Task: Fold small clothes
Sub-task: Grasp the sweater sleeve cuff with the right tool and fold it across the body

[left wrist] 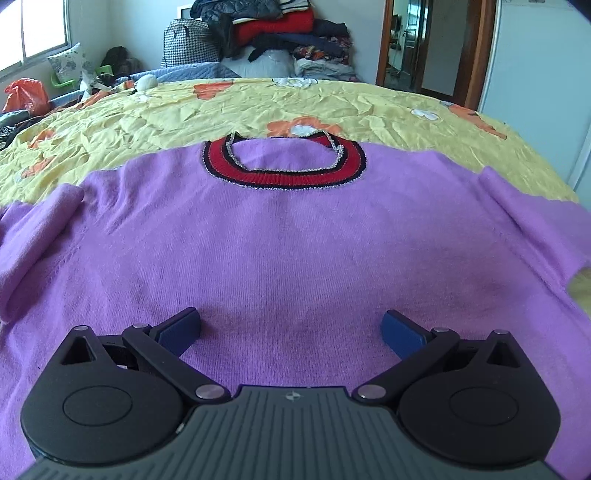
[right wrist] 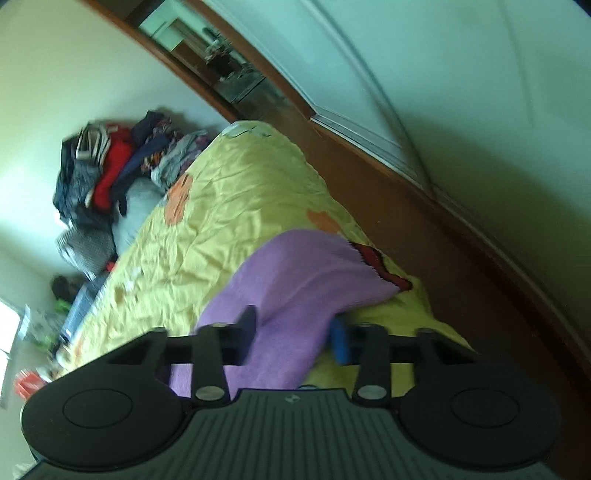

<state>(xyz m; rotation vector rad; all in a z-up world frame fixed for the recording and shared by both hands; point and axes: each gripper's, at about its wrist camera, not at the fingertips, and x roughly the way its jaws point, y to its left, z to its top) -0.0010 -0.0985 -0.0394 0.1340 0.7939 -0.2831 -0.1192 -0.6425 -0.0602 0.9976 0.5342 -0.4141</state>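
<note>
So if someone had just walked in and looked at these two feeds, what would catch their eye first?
Probably the purple sweater with its red ribbed collar, spread flat over the yellow flowered bedspread. The left gripper hangs open above its lower body, while the right gripper is closed on a fold of the purple knit. Behind, a heap of clothes is stacked against the wall.

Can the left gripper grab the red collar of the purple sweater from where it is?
Probably yes, but not yet: the open left gripper sits over the sweater's lower middle, and nothing blocks the way forward to the red collar.
</note>
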